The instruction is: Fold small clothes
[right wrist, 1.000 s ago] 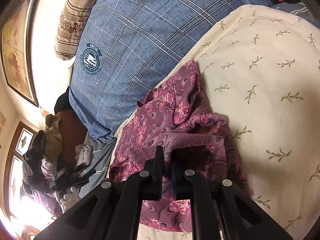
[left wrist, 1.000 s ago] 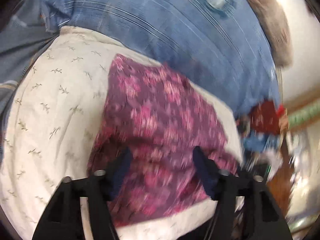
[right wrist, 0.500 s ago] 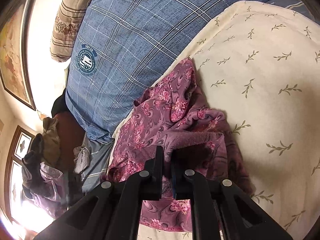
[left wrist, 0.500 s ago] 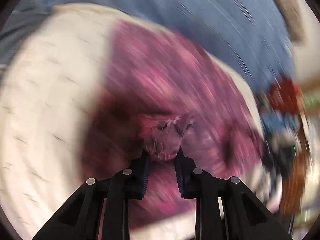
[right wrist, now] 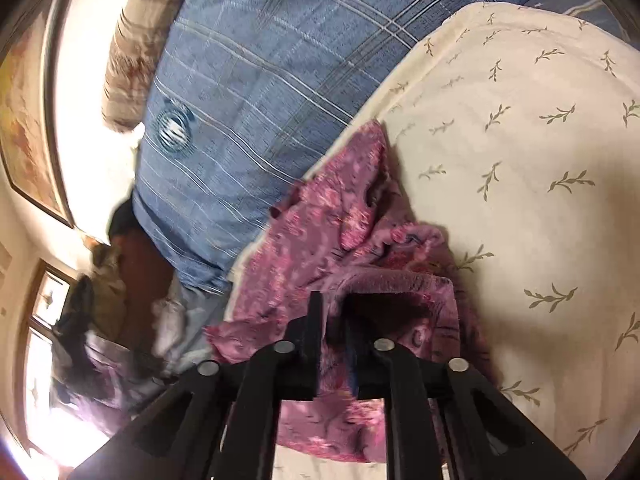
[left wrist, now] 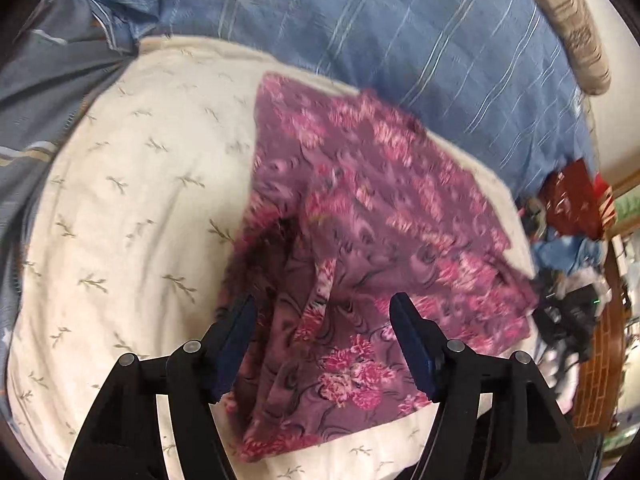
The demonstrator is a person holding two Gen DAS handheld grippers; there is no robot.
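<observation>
Left wrist view: left claw [left wrist: 322, 326] released, jaws spread wide, hovering over the near part of the purple floral garment [left wrist: 360, 220]. Nothing between the fingers. The garment lies on a cream quilt with a sprig print [left wrist: 120, 208], spread roughly flat toward the far right, with a lengthwise fold and a dark hollow at its near-left edge. View slightly motion-blurred.

Right wrist view: right claw [right wrist: 334, 320] clenched on the purple floral garment [right wrist: 320, 236]. Cloth is pinched between the nearly closed fingers, and a fuzzy hem arches up just beyond the fingertips, leaving a dark pocket beneath it. The rest of the cloth lies bunched, running from the claw toward the far edge of the cream quilt [right wrist: 520, 160]; a further part lies near, under the claw.

Surroundings: blue plaid duvet [left wrist: 380, 28] touches the far edge of the quilt, round printed emblem [right wrist: 174, 130] on it. A tan striped pillow [right wrist: 136, 40] lies beyond the duvet, against the wall. Framed picture [right wrist: 28, 120] on the wall at far left in the right wrist view. Pile of mixed clothes [left wrist: 572, 248] off the bed at the right edge of the left wrist view, too blurred to itemise
</observation>
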